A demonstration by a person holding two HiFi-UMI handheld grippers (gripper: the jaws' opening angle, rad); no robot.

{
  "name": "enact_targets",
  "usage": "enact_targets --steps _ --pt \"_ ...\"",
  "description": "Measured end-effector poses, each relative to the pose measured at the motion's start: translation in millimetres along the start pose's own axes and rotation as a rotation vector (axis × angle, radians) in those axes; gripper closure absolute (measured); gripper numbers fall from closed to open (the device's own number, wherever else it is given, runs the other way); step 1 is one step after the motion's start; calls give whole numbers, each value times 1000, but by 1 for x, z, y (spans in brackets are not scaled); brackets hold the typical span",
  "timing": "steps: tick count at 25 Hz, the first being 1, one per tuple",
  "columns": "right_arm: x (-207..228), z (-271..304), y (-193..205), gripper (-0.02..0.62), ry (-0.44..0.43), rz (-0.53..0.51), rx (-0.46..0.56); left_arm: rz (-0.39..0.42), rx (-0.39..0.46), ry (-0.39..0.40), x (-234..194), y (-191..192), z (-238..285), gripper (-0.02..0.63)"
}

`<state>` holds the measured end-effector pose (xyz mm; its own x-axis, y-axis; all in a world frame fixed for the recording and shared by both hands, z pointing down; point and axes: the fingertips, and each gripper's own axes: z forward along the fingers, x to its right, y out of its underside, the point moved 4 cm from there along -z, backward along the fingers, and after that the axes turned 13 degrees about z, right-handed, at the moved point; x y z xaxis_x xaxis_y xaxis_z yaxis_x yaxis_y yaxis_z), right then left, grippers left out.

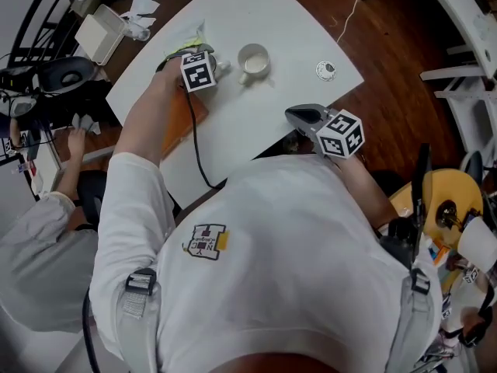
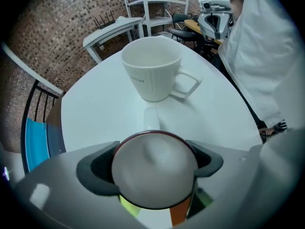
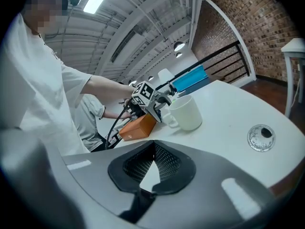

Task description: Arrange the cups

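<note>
Pointed the left gripper (image 2: 155, 166) straight down and closed it on a small round cup (image 2: 152, 178), white inside with a dark red rim, with a dark pad pressed to each side. Worked over the left part of the white table (image 2: 95, 113), close to its near edge. Unclear from any view: cup resting on the table or lifted just off it.

Saw a white mug (image 2: 152, 68) upright and empty just beyond the held cup, near but not touching, handle turned toward the person.

Held the right gripper (image 3: 153, 149) clenched and empty, mesh pads pressed together at the tips with only a narrow slit below them. Kept it low over the table's near edge, well apart from the mug, aimed across the table toward the mug and the left gripper.

Saw also a small round metal disc (image 3: 261, 137) lying flat on the table's right part, well apart from the mug. Found an orange box (image 3: 138, 127) at the table's left edge, beside the left forearm (image 1: 147, 123) in the head view. Noted a second person (image 1: 46, 231) in light clothing seated at the far left, off the table.
</note>
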<state>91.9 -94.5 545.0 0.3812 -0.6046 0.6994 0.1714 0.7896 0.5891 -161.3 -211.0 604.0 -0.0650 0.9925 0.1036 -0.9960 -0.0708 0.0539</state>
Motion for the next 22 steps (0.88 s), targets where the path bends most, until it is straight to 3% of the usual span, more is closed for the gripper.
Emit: enact_targets --steps 5,12,16,22 --pt "-6 2 -2 595 -15 -17 -12 -59 33 8 8 -6 -10 172" --pt "-21 23 -13 595 -51 -53 -28 -122 115 -99 6 7 -80 172" --pt "-44 50 -17 595 -114 -101 -63 -168 86 -141 35 43 -124 172" --pt "-88 98 -13 595 -192 -158 -114 -282 23 -115 103 115 -147 172"
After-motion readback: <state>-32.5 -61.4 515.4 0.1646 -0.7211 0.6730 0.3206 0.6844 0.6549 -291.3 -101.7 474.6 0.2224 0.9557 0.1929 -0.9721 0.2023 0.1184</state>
